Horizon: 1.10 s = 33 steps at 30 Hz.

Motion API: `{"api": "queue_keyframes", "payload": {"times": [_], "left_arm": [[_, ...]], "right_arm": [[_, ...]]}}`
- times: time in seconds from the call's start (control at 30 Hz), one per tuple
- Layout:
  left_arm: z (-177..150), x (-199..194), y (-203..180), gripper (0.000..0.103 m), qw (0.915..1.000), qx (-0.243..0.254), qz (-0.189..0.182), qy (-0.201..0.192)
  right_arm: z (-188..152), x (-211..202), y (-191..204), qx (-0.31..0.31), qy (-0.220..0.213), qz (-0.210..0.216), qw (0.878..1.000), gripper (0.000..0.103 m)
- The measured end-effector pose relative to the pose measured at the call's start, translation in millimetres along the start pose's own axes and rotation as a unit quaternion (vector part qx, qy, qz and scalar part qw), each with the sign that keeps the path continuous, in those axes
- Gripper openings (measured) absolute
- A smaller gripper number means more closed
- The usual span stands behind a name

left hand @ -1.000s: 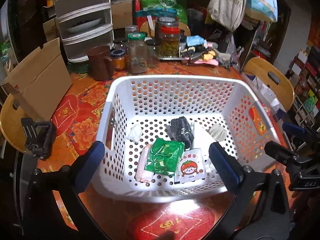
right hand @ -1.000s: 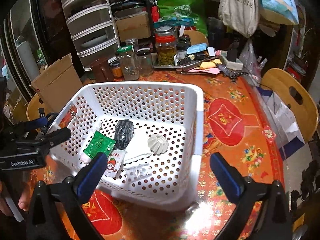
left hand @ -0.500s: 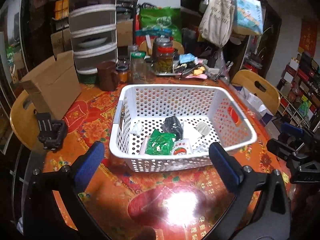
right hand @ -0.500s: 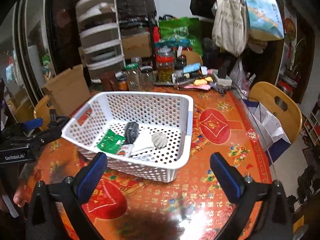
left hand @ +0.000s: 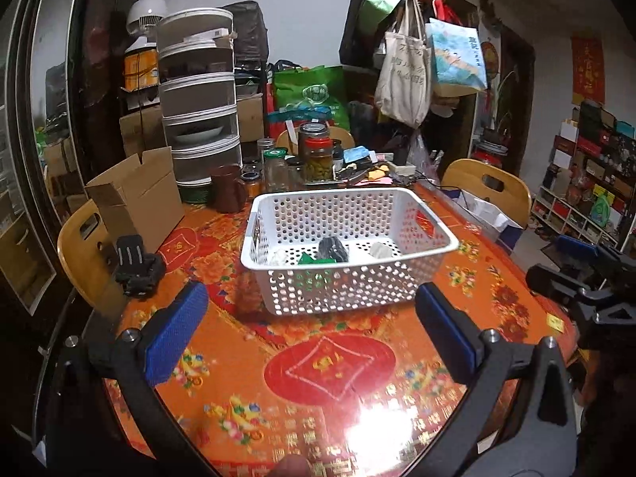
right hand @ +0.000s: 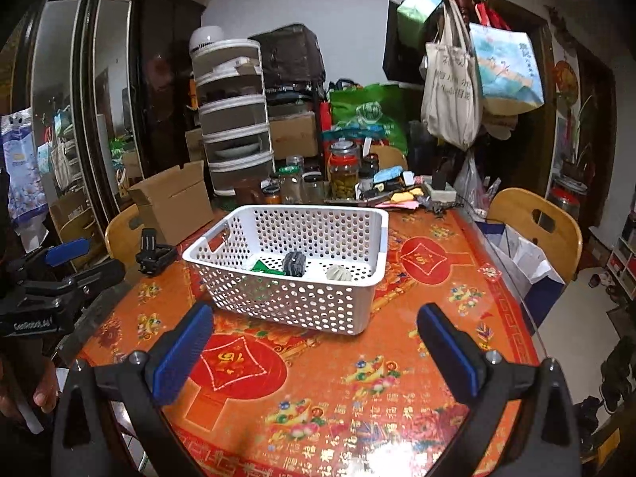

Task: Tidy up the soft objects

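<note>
Left wrist view: the left gripper hangs spread wide and empty over bare orange-red patterned tablecloth, short of the white perforated plastic basket. A second ago both cameras sat over its rim; both have pulled back. Inside lie a green packet, dark roll and pale ribbed ball. The right gripper gapes empty too.

Both wrist cameras look forward and slightly down from above the near edge of the worktop, well back from the white basket. The left view sits toward the left corner, the right view toward the right; both share the basket and the far-edge clutter.
</note>
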<state>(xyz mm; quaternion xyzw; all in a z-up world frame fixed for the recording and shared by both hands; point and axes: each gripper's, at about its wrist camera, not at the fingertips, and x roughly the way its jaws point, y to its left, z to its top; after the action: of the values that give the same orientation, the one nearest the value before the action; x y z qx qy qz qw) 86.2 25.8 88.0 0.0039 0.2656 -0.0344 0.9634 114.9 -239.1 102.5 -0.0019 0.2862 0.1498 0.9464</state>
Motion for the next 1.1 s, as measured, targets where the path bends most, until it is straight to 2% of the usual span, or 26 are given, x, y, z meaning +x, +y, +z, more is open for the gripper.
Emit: {"api": "queue_keyframes", "payload": {"times": [0.1, 0.23, 0.33, 0.47, 0.63, 1.1], "left_arm": [[-9.6, -21.6, -0.6, 0.103, 0.9999, -0.001, 0.009, -0.009], [-24.3, -30.7, 1.2, 0.103, 0.9998, -0.02, -0.003, -0.002], [-35.3, -17.5, 0.3, 0.103, 0.9995, -0.026, -0.003, 0.015], [-47.3, 9.9, -1.7, 0.103, 0.9985, -0.032, -0.013, 0.042], [-47.3, 28.5, -6.7, 0.103, 0.9987, -0.019, 0.008, 0.046], [-46.2, 38.5, -1.9, 0.103, 0.9983, -0.024, 0.007, 0.054]], "right_arm": [[-8.4, -15.0, 5.3, -0.001, -0.012, -0.013, 1.0, 0.102], [-18.4, -17.7, 9.6, 0.004, 0.003, -0.009, 1.0, 0.102], [-26.7, -8.7, 10.5, 0.006, 0.02, 0.002, 1.0, 0.102], [-32.0, 10.8, 10.4, 0.001, 0.039, -0.004, 0.999, 0.102], [-34.3, 21.0, 7.2, 0.008, 0.045, 0.0, 0.999, 0.102], [-36.3, 26.2, 2.4, 0.013, 0.052, 0.005, 0.999, 0.102]]}}
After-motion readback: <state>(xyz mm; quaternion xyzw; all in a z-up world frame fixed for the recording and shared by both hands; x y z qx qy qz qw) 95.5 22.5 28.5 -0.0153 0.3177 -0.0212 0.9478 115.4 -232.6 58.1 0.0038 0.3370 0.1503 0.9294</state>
